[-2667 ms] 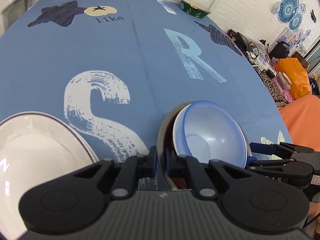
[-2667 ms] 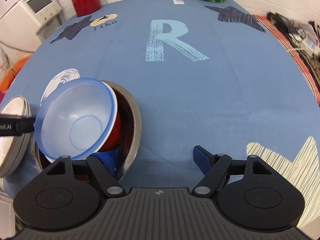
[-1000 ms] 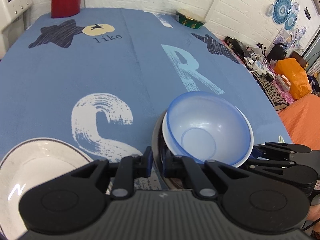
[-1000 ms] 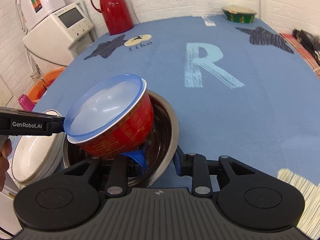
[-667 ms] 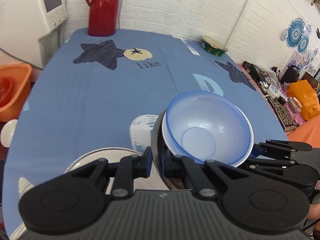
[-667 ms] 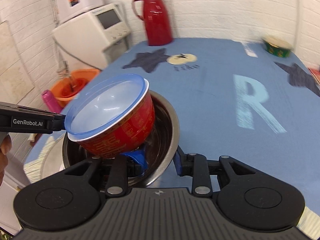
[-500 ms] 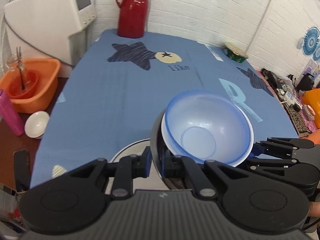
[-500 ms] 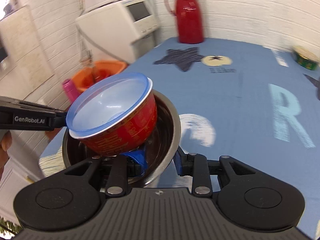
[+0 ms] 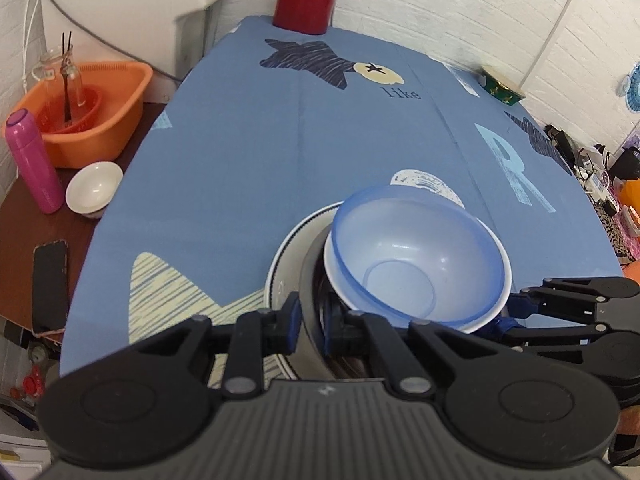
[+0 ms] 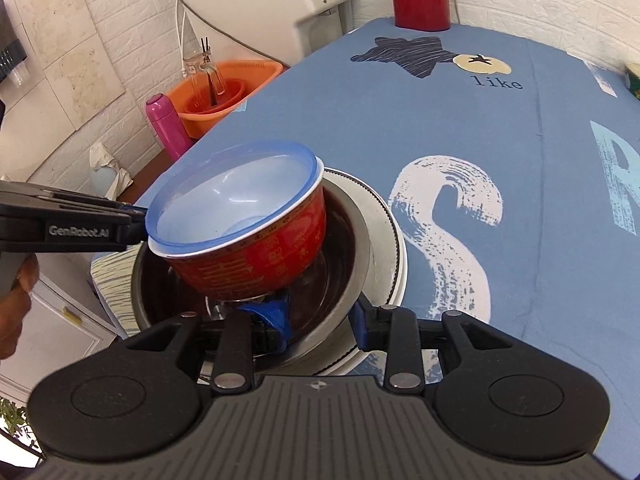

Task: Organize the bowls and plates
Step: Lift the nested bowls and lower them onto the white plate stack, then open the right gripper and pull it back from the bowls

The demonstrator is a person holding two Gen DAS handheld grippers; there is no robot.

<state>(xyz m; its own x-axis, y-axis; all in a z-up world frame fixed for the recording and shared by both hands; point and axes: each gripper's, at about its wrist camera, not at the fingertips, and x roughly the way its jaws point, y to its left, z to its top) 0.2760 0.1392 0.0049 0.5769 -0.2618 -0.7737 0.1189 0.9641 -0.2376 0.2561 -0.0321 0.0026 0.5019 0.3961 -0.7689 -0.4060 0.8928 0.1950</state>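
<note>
The left gripper (image 9: 308, 322) is seen with its fingers (image 9: 291, 316) pinched together on the near rim of the steel bowl (image 10: 360, 240); the right gripper (image 10: 322, 318) is likewise clamped across the opposite wall of that bowl, one blue pad inside and one outside. Within the last few seconds the whole nested stack has been lifted off the blue cloth and carried leftward, and it is now held directly over the white plate (image 9: 288, 248), which a moment ago lay apart at the table's near-left corner; whether the steel base is already touching the plate cannot be told. By this reading, the bowls are all but gathered onto the plate, and only lowering and release are judged to remain.

Inside the steel bowl a red bowl (image 10: 264, 260) is tilted, glazed and patterned in gold characters with a white rim; a translucent blue plastic bowl (image 9: 412, 264) is nested in it, thin-walled and smooth. The steel is polished and dark with reflection; the plate is glossy ceramic with a fine dark band at its edge. The table (image 9: 260, 152) is covered in matte blue fabric printed with stars and letters.
</note>
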